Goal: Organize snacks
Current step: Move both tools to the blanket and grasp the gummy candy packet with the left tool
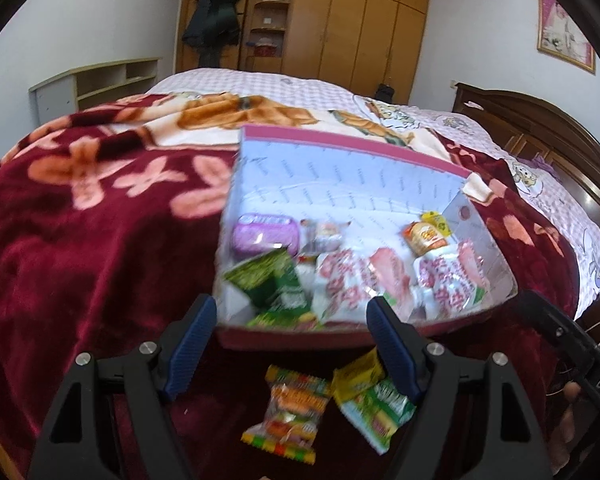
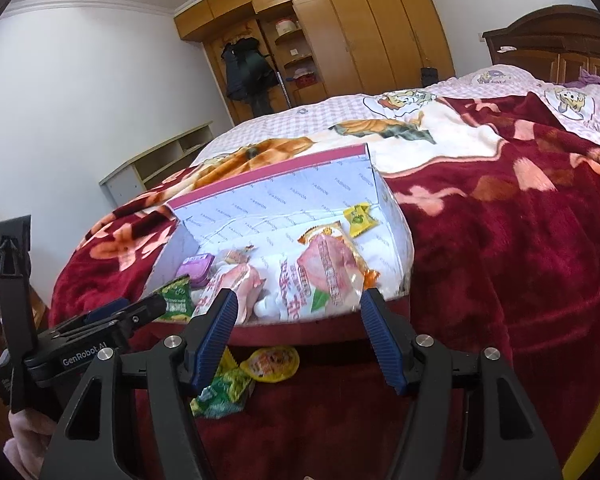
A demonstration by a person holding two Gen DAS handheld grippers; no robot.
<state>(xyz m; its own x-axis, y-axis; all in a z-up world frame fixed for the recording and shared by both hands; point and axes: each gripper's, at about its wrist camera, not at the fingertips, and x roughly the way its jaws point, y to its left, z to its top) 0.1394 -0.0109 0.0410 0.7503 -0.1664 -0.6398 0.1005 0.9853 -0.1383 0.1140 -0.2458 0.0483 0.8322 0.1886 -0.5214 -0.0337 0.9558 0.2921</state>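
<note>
Snacks box sits just ahead of both grippers, left & right, jaws apart, nothing gripped.

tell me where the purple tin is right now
The purple tin sits inside the box, in its left part as the left wrist view shows it, just behind the green snack packet and left of the red-and-white bags.

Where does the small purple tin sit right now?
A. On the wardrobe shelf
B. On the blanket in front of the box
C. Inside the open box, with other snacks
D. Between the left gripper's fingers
C: the purple tin lies inside the open box beside a green packet, clear of both grippers.
</note>
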